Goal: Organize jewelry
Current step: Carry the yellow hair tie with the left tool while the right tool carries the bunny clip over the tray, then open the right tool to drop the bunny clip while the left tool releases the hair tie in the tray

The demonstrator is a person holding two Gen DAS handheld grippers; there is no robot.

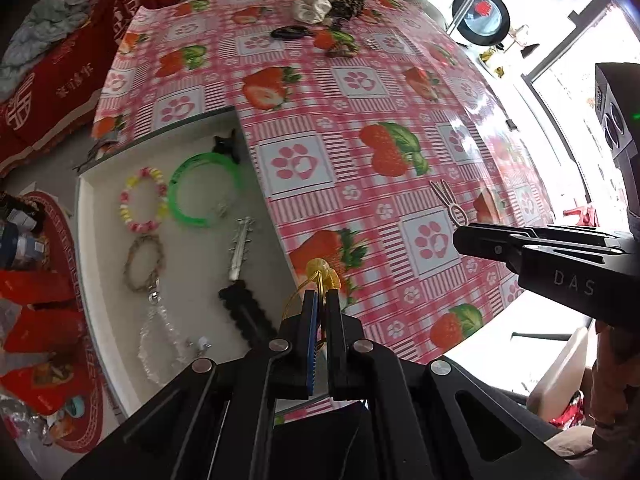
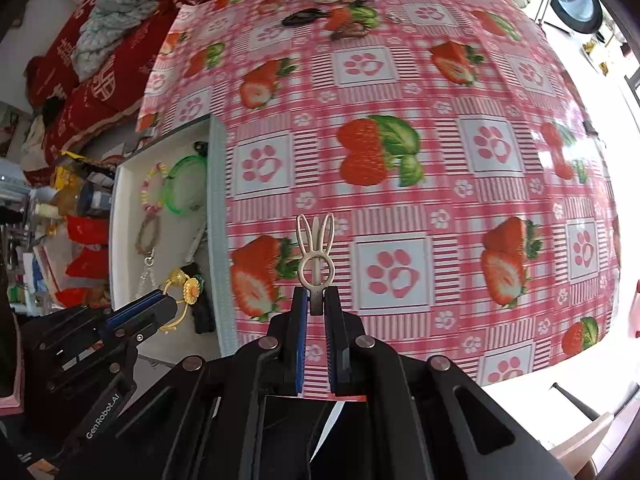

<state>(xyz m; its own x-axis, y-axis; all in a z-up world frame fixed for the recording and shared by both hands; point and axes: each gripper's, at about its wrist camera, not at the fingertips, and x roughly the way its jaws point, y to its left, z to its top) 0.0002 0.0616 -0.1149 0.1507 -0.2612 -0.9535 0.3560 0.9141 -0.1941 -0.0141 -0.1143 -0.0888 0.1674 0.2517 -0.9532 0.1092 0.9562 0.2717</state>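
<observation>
Fingers are clamping on both prizes, left gripper (image 1: 320, 296) pinching the yellow flower bracelet (image 1: 322, 270), right gripper (image 2: 316, 300) the bunny clip (image 2: 315, 254); each needing gentle lowering into the white tray (image 1: 86, 240).

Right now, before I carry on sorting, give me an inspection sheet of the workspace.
Surface: table under a pink strawberry tablecloth, glossy, glare at the right edge.
Job's things: white tray at the table's left holds a green bangle, pastel bead bracelet, brown bracelet, clear bead strand, silver clip and black comb clip.
Clutter: hair ties and a white scrunchie at the far edge.
Grippers: left hand-held gripper shut on a yellow flower hair tie; right hand-held gripper shut on a cream rabbit clip.
Cables: nothing seen.
Surroundings: red cushions, bright window at right.
</observation>
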